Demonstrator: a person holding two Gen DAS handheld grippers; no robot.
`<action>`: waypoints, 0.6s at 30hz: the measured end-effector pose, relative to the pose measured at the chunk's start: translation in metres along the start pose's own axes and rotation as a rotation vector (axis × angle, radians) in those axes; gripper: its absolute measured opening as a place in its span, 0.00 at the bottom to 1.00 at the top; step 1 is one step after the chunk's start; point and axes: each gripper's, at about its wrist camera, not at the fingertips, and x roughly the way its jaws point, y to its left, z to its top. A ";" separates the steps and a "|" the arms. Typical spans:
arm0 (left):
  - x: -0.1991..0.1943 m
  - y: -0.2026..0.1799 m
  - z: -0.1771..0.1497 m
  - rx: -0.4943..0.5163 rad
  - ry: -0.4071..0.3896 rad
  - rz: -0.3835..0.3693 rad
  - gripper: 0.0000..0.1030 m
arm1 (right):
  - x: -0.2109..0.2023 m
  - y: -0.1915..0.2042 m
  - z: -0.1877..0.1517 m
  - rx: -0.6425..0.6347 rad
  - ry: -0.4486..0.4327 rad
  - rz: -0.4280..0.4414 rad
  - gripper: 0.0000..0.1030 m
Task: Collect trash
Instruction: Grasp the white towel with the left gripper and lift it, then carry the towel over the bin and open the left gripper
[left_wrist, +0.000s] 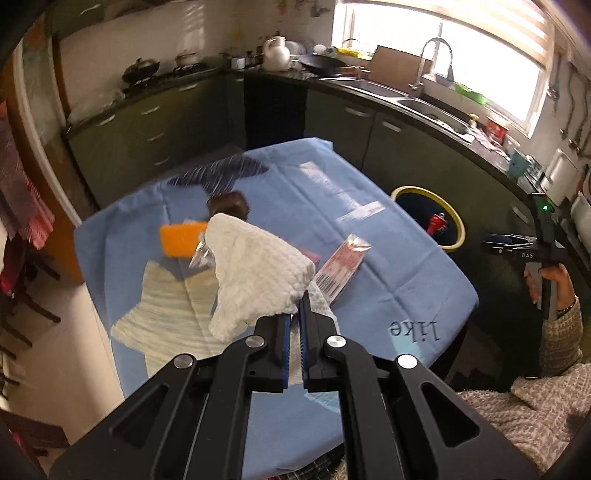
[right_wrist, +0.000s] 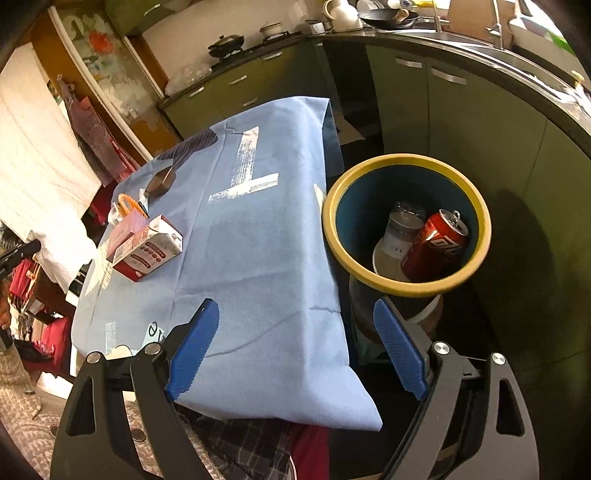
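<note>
Trash first: in the left wrist view my left tool (left_wrist: 295, 314) is clenched on a white paper towel (left_wrist: 258, 273), lifted above the blue-covered surface (left_wrist: 388, 280). Only a corner is pinched, so I think it could slip out before the bin (left_wrist: 458, 225).

In the right wrist view my right tool (right_wrist: 291, 350) hangs released and empty beside the bin (right_wrist: 369, 273); its bottom is hidden under a can (right_wrist: 436, 243).
</note>
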 end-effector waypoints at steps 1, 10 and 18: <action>0.000 -0.006 0.004 0.012 -0.001 -0.010 0.04 | -0.003 -0.003 -0.003 0.008 -0.007 0.002 0.82; 0.028 -0.092 0.071 0.215 -0.011 -0.151 0.04 | -0.029 -0.059 -0.034 0.138 -0.061 -0.023 0.82; 0.102 -0.196 0.149 0.399 -0.015 -0.306 0.04 | -0.047 -0.118 -0.069 0.282 -0.075 -0.066 0.82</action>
